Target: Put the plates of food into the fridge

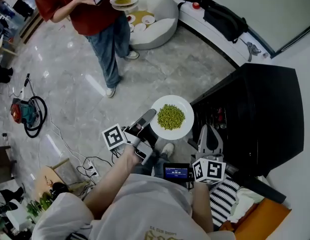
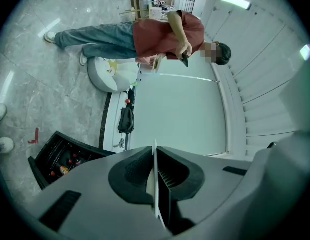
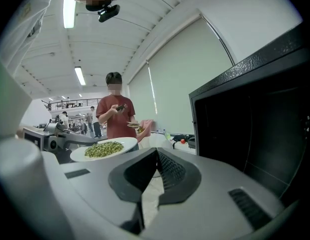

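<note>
my left tongs (image 1: 150, 116) grasp the plate of peas (image 1: 171, 117) by its rim, left of the black fridge (image 1: 260, 114); right tongs (image 1: 209, 130) clenched, empty.

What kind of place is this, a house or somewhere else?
Probably a big workplace or lab hall, not a home: a wide shiny marble floor, long strip lights on a high ceiling, and a railed upper level far behind.

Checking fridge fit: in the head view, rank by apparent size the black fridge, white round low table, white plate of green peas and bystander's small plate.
1. black fridge
2. white round low table
3. white plate of green peas
4. bystander's small plate; it is farther off, so its real size is unsure.
</note>
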The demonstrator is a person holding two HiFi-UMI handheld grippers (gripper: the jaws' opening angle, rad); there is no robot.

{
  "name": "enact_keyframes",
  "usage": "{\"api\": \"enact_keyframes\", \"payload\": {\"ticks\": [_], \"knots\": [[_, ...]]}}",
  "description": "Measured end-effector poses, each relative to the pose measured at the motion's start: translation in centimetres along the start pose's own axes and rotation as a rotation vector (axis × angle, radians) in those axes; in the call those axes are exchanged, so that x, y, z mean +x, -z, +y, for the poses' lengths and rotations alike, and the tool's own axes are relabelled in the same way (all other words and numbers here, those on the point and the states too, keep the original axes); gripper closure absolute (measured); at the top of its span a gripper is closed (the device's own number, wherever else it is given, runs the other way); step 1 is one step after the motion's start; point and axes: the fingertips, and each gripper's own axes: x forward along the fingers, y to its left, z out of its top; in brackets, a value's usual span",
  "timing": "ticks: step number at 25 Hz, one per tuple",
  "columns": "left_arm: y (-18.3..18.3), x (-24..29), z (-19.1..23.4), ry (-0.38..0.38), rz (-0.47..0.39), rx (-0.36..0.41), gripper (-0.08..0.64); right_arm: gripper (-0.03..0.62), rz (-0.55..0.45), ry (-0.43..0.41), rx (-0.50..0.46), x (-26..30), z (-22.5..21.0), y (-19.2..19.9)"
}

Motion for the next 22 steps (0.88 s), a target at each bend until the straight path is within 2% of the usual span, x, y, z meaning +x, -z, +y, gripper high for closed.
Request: {"api": "enact_keyframes", "payload": {"ticks": [5, 15, 22], "knots": [[-0.4, -1.0, 0.7, -0.011, 0.01, 0.006, 0.541, 0.583, 0.006, -0.005, -0.025, -0.4, 1.2, 0.7], [0.2, 1.6, 3.0, -0.016, 0.075, 0.032, 0.541, 0.583, 0.029, -0.02, -0.071, 1.1, -0.7, 2.6], [0.1, 1.6, 5.0, -0.02, 0.072, 0.018, 0.541, 0.583, 0.05, -0.037, -0.072, 1.4, -0.5, 4.9]]}}
